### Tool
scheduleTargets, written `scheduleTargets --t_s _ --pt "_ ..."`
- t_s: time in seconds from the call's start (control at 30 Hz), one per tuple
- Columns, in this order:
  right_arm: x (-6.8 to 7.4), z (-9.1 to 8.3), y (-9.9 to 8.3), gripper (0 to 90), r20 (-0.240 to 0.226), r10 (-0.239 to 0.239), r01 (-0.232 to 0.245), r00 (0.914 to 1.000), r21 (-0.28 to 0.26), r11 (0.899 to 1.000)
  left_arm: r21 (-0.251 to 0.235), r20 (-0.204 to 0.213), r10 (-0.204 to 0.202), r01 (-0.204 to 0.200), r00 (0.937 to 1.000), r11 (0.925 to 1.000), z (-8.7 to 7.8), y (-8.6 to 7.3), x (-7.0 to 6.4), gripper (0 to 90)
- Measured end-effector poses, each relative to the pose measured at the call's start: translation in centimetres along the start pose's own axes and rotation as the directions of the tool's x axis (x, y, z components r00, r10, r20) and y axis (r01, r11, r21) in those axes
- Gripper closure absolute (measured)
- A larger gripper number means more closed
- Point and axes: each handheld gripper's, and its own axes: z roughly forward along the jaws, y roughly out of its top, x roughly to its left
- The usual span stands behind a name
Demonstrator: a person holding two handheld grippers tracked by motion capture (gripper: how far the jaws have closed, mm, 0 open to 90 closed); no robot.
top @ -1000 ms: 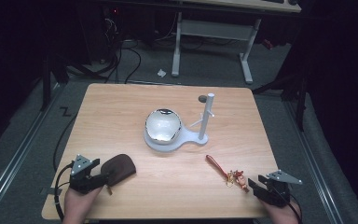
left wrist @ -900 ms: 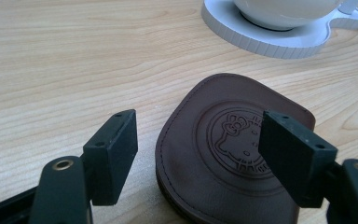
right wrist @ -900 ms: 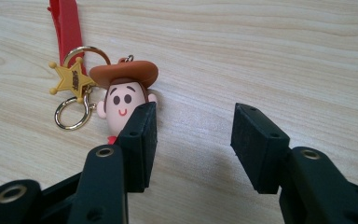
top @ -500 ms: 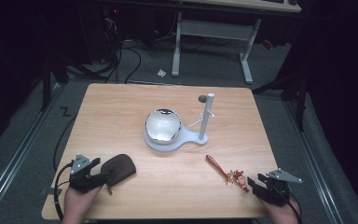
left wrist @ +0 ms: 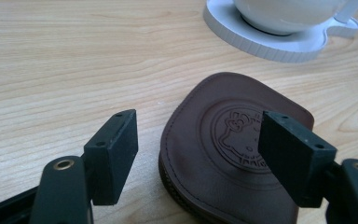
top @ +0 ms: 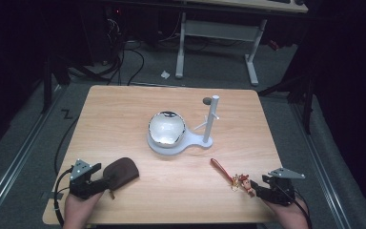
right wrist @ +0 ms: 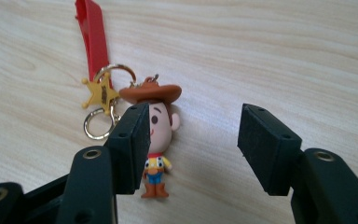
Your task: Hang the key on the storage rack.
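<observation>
**Pouch and keychain both sitting between open jaws**

We've got the brown leather pouch (left wrist: 235, 149) flat at the table's (top: 124, 114) near-left corner, our left gripper (left wrist: 198, 154) spread wide around it, gripping nothing; the cowboy keychain (right wrist: 156, 135) lies near-right, our right gripper (right wrist: 193, 149) also wide open, empty; white stand (top: 178, 140) mid-table.

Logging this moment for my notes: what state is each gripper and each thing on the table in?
left gripper: open, jaws astride the pouch's near edge.
right gripper: open, figure beside one jaw.
brown leather pouch: lying flat, closed.
cowboy keychain: lying flat, red strap stretched out.
white stand: upright, nothing hanging on it.
</observation>
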Motion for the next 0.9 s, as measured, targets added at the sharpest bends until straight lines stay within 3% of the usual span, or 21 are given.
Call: scheduleTargets --t_s 0.1,0.27,0.5,0.73,0.9 --pt "0.0 0.0 0.2 44.7 -0.01 -0.014 0.014 0.9999 0.036 0.999 -0.007 0.001 -0.007 0.007 1.0 1.0 -0.2 0.1 0.3 28.8" --pt "0.2 0.4 0.8 45.9 -0.03 -0.037 0.039 0.9989 0.08 0.996 -0.03 -0.006 -0.062 0.062 0.998 0.9976 -0.2 0.1 1.0 28.9" --pt "0.3 0.4 1.1 45.6 -0.056 -0.028 0.034 0.998 0.107 0.994 -0.029 -0.007 -0.055 0.055 0.9985 0.9981 -0.4 -0.1 0.7 28.9" --pt "0.6 0.3 0.9 45.7 -0.055 -0.06 0.068 0.9967 0.139 0.988 -0.023 0.002 -0.051 0.051 0.9987 0.9984 -0.1 0.0 0.7 28.9" --pt "0.7 0.1 1.0 48.4 -0.07 -0.059 0.068 0.9959 0.145 0.987 -0.011 0.013 -0.025 0.026 0.9996 0.9996 0.5 0.3 0.3 28.9"
